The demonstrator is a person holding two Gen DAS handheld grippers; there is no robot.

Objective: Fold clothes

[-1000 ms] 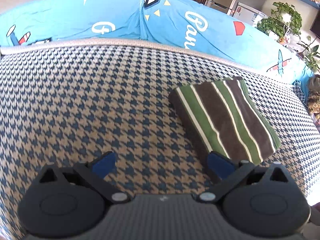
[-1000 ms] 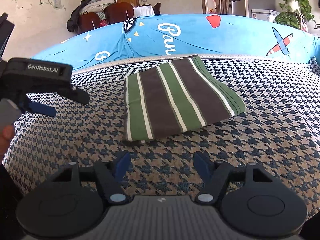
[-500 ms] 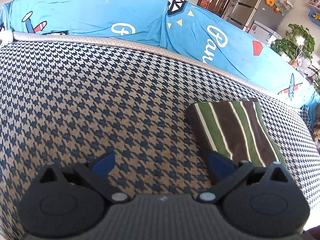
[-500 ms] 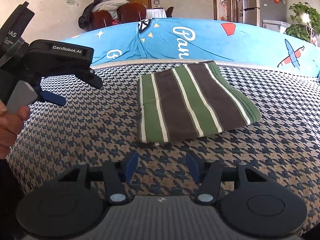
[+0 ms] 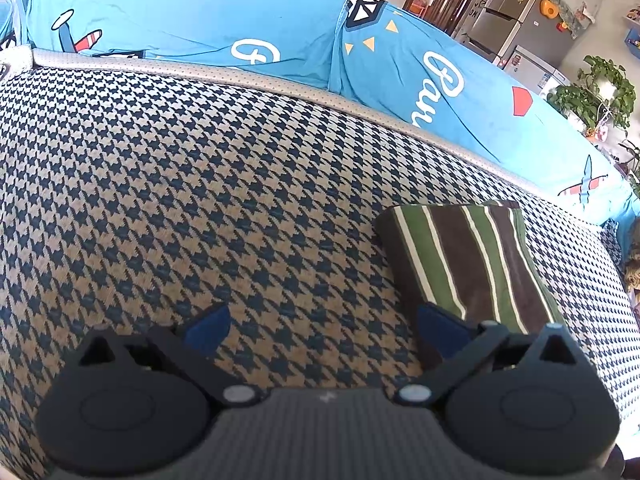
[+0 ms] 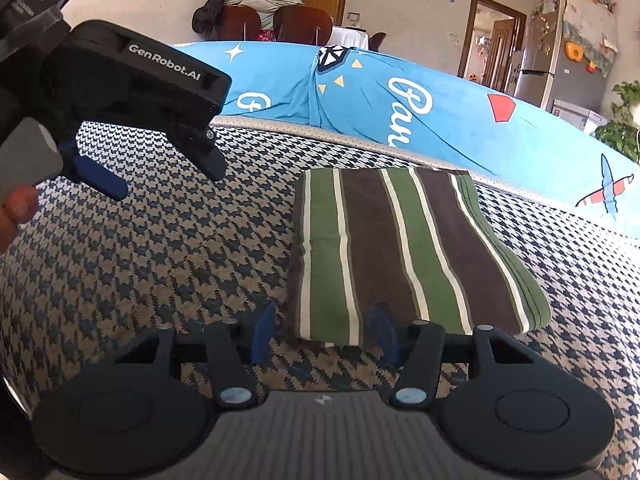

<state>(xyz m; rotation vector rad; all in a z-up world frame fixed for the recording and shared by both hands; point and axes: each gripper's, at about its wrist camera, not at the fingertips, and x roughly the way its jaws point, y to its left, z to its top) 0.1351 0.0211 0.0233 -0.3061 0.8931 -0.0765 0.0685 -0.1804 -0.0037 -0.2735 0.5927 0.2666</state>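
Houndstooth bedcover (image 5: 224,200) fills the left wrist view; the folded striped garment (image 5: 468,264) lies right of the wide-open, empty left gripper (image 5: 324,330), whose right finger hides its near corner. Right wrist view: the right gripper (image 6: 324,330), narrower than a second ago, straddles the garment's (image 6: 400,252) near edge (contact unclear), now closer.

A lived-in home: a fridge (image 6: 560,40) with magnets at two o'clock, dining chairs (image 6: 276,20) at twelve, houseplants (image 5: 592,96) beside a sofa (image 5: 200,184).
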